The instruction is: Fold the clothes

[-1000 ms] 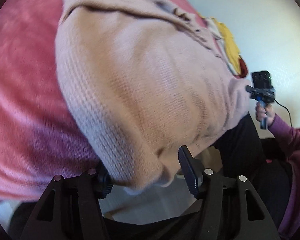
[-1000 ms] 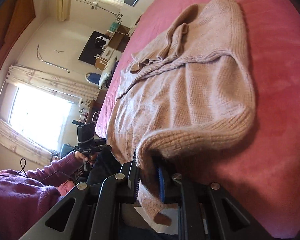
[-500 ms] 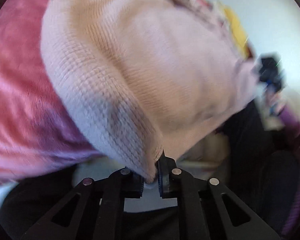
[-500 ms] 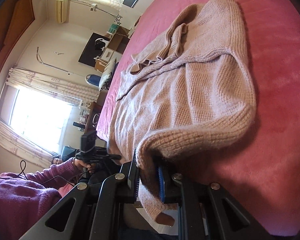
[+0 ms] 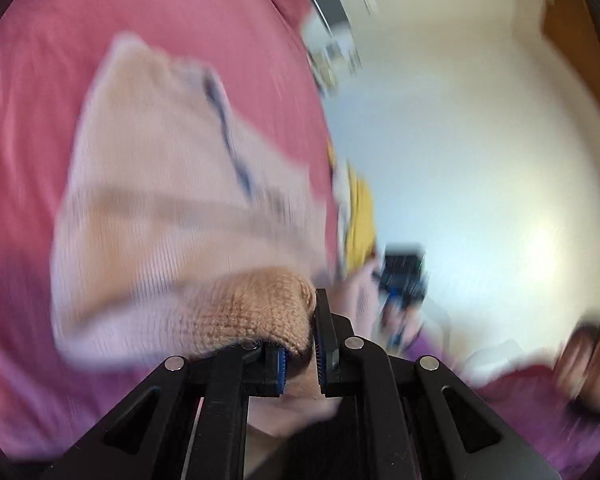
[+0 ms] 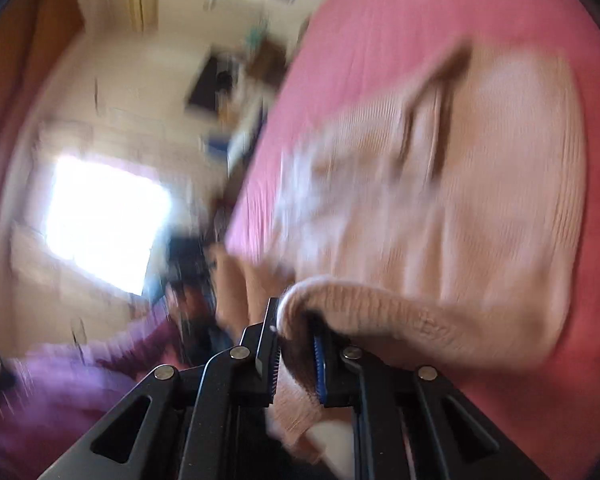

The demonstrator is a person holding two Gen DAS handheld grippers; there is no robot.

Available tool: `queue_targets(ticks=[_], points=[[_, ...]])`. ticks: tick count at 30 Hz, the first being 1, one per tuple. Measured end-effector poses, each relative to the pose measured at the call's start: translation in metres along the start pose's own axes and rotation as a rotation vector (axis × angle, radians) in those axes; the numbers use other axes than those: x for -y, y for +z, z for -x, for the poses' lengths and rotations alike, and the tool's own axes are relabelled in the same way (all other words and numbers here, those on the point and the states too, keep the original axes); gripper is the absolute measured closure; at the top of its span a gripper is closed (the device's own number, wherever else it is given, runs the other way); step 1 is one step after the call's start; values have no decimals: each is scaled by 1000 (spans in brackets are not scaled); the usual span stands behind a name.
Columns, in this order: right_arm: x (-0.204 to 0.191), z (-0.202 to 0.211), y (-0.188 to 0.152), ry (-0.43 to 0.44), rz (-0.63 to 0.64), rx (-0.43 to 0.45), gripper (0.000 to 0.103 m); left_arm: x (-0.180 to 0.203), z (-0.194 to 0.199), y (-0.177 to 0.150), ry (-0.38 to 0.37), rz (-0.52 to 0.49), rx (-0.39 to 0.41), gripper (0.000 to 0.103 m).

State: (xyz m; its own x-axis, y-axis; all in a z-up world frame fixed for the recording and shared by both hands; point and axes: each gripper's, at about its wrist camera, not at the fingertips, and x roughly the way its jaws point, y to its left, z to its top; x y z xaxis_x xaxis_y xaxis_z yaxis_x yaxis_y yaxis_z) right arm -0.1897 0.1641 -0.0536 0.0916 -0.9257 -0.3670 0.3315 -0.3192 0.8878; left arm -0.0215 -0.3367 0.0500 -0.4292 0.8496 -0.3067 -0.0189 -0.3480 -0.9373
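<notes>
With the left gripper (image 5: 300, 354) and right gripper (image 6: 296, 354) each clenched on a near corner of the beige knit sweater (image 5: 172, 200), whose body lies ahead on the pink bedspread (image 5: 140, 12), carry both corners forward level and evenly.

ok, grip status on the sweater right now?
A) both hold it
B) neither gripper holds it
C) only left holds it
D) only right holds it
A: the left gripper has a bunched knit edge of the sweater pinched between its fingers, and the right gripper is likewise shut on a fold of it, over the pink bed cover.
</notes>
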Motion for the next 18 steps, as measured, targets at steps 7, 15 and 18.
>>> queue_targets(ticks=[7,15,18], points=[[150,8,53,-76,-679,297,89,-127,-9,49,-49,630,294,91],[125,-5,65,-84,-623,219,73,-98,-17,48,-75,506,281,70],[118,-13,66,-30,-655,151,67,-85,-27,53,-108,515,246,58]])
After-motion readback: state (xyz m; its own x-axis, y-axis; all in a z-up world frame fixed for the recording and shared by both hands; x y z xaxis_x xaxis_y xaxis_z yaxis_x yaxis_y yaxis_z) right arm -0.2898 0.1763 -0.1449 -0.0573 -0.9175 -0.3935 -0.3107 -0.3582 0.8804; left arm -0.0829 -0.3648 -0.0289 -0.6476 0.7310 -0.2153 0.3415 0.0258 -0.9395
